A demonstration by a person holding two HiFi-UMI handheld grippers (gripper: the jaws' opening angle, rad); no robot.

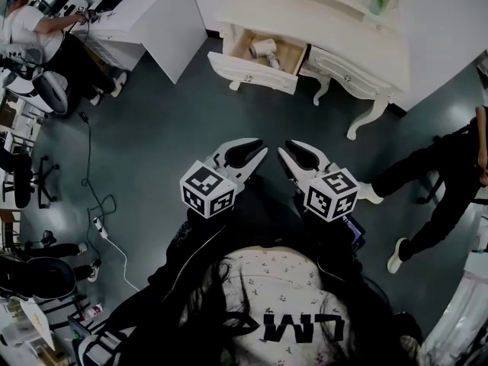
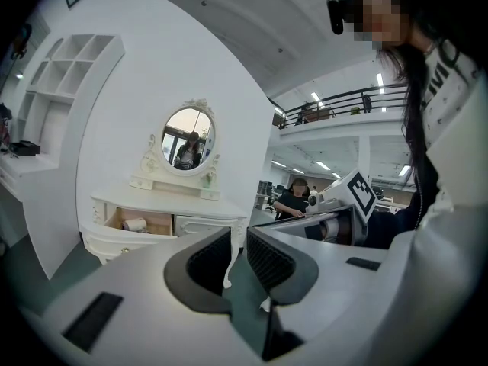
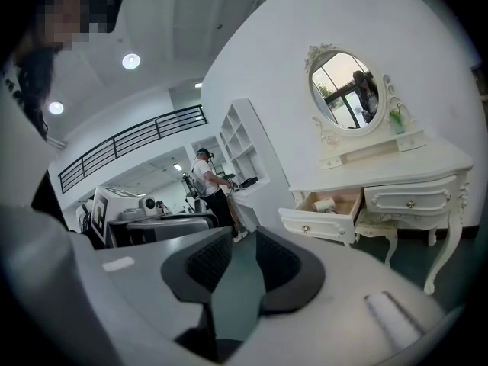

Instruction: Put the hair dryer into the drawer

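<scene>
The white hair dryer [image 1: 264, 49] lies inside the open drawer [image 1: 252, 71] at the left of the cream dressing table [image 1: 343, 29]. It also shows small in the left gripper view as the hair dryer [image 2: 135, 224] and in the right gripper view as the hair dryer [image 3: 325, 204]. My left gripper [image 1: 259, 152] and right gripper [image 1: 284, 149] hang side by side close to my body, well back from the table across the dark floor. Both point toward the table. The left gripper [image 2: 238, 239] and the right gripper [image 3: 244, 242] are shut, with nothing in either.
A person [image 1: 30, 21] sits at a white desk at the far left, among dark chairs. Another person [image 1: 442, 174] stands at the right. A power strip and cable [image 1: 99, 223] lie on the floor to my left. An oval mirror [image 2: 189, 137] tops the table.
</scene>
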